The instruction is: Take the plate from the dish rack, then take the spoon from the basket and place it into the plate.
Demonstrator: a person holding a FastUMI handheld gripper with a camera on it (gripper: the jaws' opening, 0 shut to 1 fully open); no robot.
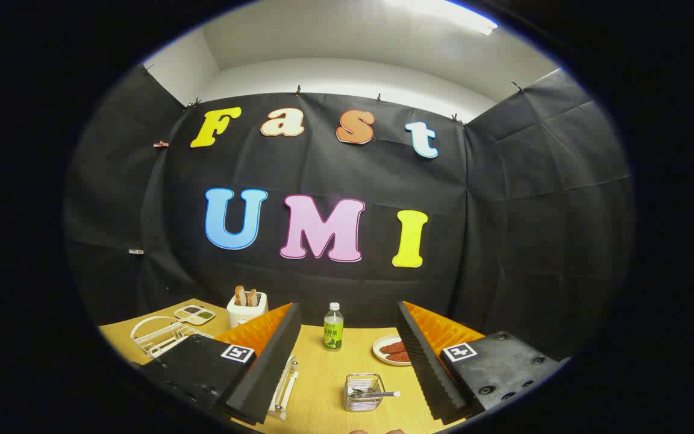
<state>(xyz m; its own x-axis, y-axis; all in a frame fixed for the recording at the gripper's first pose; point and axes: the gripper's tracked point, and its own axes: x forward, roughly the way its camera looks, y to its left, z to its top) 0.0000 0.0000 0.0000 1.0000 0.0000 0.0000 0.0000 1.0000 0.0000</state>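
The spoon [376, 393] lies in the wire basket [364, 392] on the desk [323, 374], between the fingers of the gripper [347, 367], which is spread wide and empty. The white dish rack [160, 337] sits off left; its plate can't be made out.

Spoon [376, 394] lying in wire basket [364, 392]

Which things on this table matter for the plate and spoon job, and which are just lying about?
For the job: dish rack, wire basket, spoon in it, open gripper.
Lying about: bottle, toaster with bread, sectioned tray, plate of red pieces.
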